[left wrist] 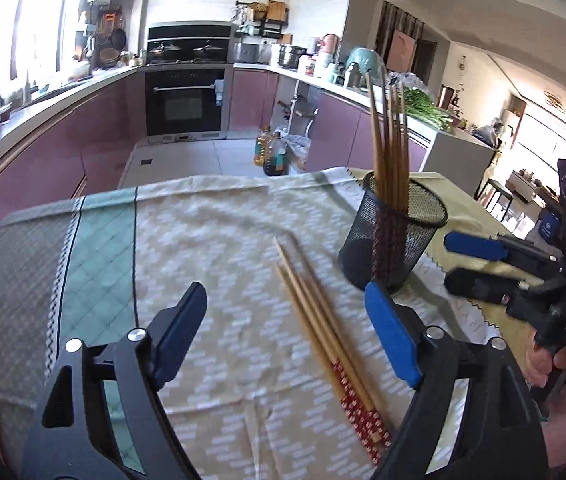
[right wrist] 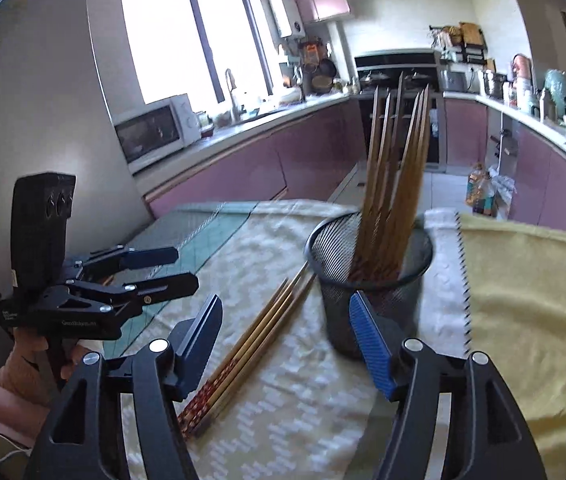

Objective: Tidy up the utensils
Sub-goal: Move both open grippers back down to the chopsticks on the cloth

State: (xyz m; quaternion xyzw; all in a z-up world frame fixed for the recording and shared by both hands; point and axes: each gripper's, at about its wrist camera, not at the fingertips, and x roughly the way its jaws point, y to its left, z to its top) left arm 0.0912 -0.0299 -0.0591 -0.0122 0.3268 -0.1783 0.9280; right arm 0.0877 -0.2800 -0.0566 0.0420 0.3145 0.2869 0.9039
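Several wooden chopsticks with red patterned ends (left wrist: 323, 328) (right wrist: 251, 344) lie loose in a bundle on the patterned cloth (left wrist: 203, 220). A black mesh cup (left wrist: 391, 240) (right wrist: 399, 292) stands to their right, with several more chopsticks (left wrist: 391, 140) (right wrist: 395, 152) upright in it. My left gripper (left wrist: 285, 296) (right wrist: 183, 268) hangs open above the loose bundle, its pads apart from the sticks. My right gripper (right wrist: 286, 302) (left wrist: 455, 260) is open too, just short of the cup, with nothing between its fingers.
A yellow cloth (right wrist: 523, 280) covers the table right of the cup. A green quilted strip (left wrist: 99, 248) borders the patterned cloth on the left. A person's hand (left wrist: 543, 360) holds the right gripper's handle. Purple kitchen cabinets and an oven (left wrist: 187, 96) lie beyond the table edge.
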